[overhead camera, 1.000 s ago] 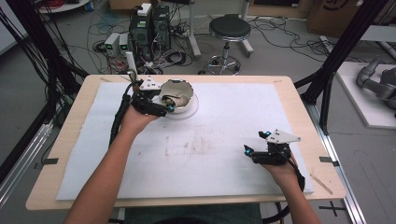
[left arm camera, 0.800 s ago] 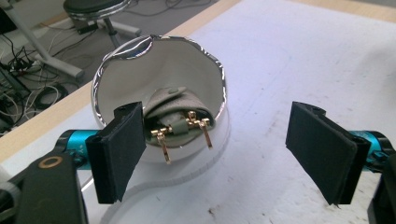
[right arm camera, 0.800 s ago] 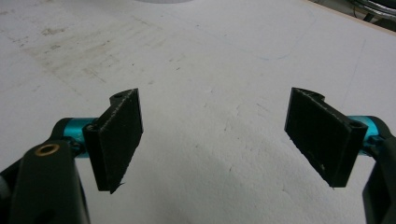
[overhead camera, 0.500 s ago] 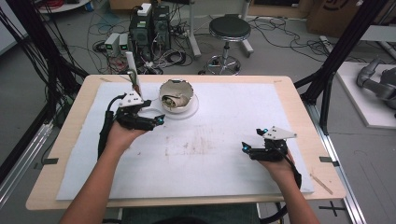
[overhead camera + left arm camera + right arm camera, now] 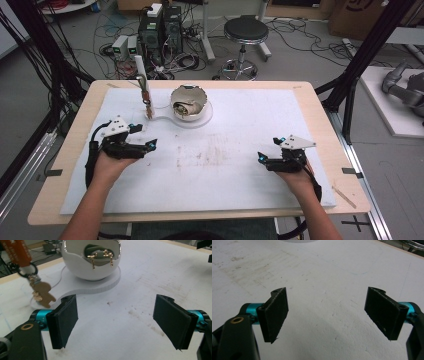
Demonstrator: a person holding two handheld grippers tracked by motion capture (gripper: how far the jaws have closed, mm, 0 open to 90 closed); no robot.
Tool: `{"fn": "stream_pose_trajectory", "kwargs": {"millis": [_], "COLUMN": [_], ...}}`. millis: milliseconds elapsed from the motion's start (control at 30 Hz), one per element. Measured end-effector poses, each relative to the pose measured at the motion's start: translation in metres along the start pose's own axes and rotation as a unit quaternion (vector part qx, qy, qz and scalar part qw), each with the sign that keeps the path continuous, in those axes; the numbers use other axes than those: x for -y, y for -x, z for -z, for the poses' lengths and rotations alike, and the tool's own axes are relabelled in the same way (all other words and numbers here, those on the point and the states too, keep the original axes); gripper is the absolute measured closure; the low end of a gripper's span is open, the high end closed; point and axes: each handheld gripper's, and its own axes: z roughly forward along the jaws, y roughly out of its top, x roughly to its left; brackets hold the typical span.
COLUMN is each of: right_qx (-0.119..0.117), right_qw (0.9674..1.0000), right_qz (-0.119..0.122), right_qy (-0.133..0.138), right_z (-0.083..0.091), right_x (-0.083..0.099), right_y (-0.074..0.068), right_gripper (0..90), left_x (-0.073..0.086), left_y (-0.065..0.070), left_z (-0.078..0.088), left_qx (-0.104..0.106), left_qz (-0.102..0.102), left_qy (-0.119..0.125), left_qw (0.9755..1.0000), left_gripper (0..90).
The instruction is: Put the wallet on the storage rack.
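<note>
Near table's left edge, left gripper [image 5: 150,145] spread, empty; white bowl [image 5: 189,102] at back edge; right gripper [image 5: 261,158] spread, empty.

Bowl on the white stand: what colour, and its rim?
White bowl with a silvery, jagged rim; clearest in the left gripper view.
</note>
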Motion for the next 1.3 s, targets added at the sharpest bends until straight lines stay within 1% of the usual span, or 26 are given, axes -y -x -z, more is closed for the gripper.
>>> {"fn": "stream_pose_trajectory", "kwargs": {"millis": [100,200,233,433,467,567,700,800,900,1000,1300], "right_qx": [0.000,0.002,0.002,0.002,0.004,0.003,0.005,0.005,0.006,0.006,0.005], "right_qw": [1.0000,0.9999,0.9999,0.9999,0.9999,0.9999,1.0000,1.0000,0.9999,0.9999,0.9999], "right_qz": [-0.002,-0.011,-0.012,-0.008,-0.004,-0.005,0.000,-0.003,-0.007,-0.005,-0.006], "right_qy": [-0.002,-0.007,-0.006,-0.007,-0.009,-0.009,-0.008,-0.007,-0.008,-0.009,-0.009], "right_z": [-0.001,-0.003,-0.003,-0.003,-0.003,-0.003,-0.001,-0.001,-0.002,-0.002,-0.002], "right_x": [0.000,0.001,0.002,0.002,0.002,0.002,0.002,0.002,0.002,0.003,0.002], "right_y": [0.001,0.003,0.003,0.003,0.003,0.002,0.001,0.001,0.002,0.002,0.002], "right_gripper": [19.5,19.5,19.5,19.5,19.5,19.5,19.5,19.5,19.5,19.5,19.5], "left_x": [0.007,0.010,0.011,0.011,0.011,0.013,0.013,0.013,0.013,0.014,0.015], "left_y": [-0.005,-0.010,-0.010,-0.008,-0.008,-0.008,-0.010,-0.011,-0.012,-0.011,-0.011], "left_z": [0.006,0.006,0.005,-0.001,-0.002,-0.001,0.001,0.002,0.002,0.001,-0.002], "left_qx": [0.000,0.001,-0.003,0.005,0.006,0.009,0.008,0.006,0.006,0.006,0.008], "left_qz": [0.008,0.013,0.014,0.002,0.003,0.005,0.008,0.011,0.011,0.013,0.009], "left_qy": [0.009,0.014,0.014,0.007,0.008,0.009,0.013,0.019,0.017,0.016,0.008], "left_qw": [0.9999,0.9998,0.9998,1.0000,0.9999,0.9999,0.9999,0.9997,0.9998,0.9998,0.9999], "left_gripper": [20.0,19.7,19.7,19.7,19.7,19.7,19.7,19.7,19.7,19.7,19.7]}}
